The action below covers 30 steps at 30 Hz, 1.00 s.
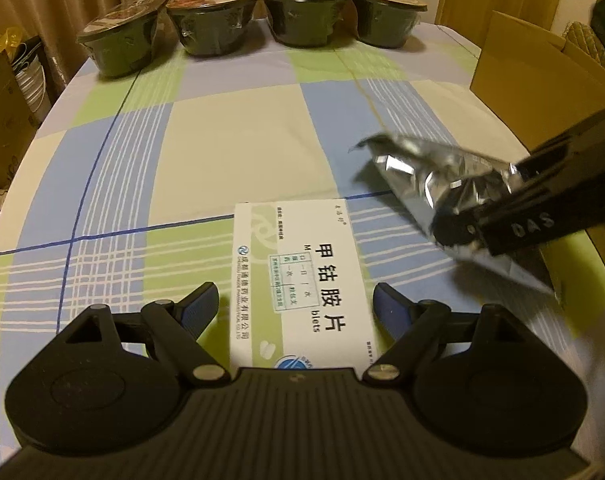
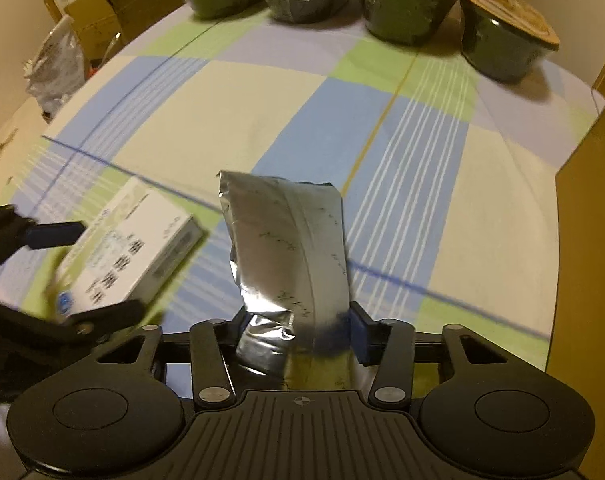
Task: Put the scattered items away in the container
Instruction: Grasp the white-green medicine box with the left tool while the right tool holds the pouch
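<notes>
A white and green medicine box [image 1: 298, 280] lies flat on the checked tablecloth, and my left gripper [image 1: 294, 304] stands open with one blue pad on each side of it, not touching. The same box [image 2: 126, 256] shows at the left of the right wrist view, between the left gripper's fingers [image 2: 58, 234]. My right gripper [image 2: 298, 328] is shut on a crumpled silver foil pouch [image 2: 290, 240], held up above the cloth. From the left wrist camera that pouch [image 1: 434, 176] hangs at the right in the right gripper [image 1: 486, 208].
Several dark sealed instant-noodle bowls [image 1: 218, 20] stand in a row along the far table edge. An open cardboard box [image 1: 542, 92] stands at the table's right side. More cartons and bags [image 2: 86, 20] sit beyond the left edge.
</notes>
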Tool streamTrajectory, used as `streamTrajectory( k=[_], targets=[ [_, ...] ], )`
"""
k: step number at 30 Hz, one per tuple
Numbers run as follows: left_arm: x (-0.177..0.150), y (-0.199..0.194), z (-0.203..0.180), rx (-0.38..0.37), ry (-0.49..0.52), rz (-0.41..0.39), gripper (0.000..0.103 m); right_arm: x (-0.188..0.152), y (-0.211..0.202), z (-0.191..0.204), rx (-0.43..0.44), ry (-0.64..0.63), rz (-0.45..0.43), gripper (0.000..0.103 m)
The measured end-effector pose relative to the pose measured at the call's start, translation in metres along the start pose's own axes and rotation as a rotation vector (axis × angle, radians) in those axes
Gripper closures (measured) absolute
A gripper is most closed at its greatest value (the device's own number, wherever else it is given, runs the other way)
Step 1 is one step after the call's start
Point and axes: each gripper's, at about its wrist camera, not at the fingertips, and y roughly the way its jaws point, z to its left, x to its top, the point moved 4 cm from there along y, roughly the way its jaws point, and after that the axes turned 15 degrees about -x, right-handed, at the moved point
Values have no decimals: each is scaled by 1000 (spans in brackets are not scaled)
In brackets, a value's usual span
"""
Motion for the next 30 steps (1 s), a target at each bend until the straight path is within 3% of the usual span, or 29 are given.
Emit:
streamTrajectory(
  k=[5,7,8,17,30],
  targets=[
    [-1,-1,-2,-11,4,6,22,-18,-8,7,6,-20,16,53],
    [-1,0,-1,-13,-1,8,22,-19,-7,6,4,-24,21,33],
    [-1,0,0,-13,-2,11,22,-19,-5,4,-6,-20,22,32],
    [-3,3,1,-20,-2,31,22,-17,-1,15,-6,-117,-1,32],
    [-5,7,2,-19,-8,52,24,-20,-3,20,7,-161,47,32]
  ],
)
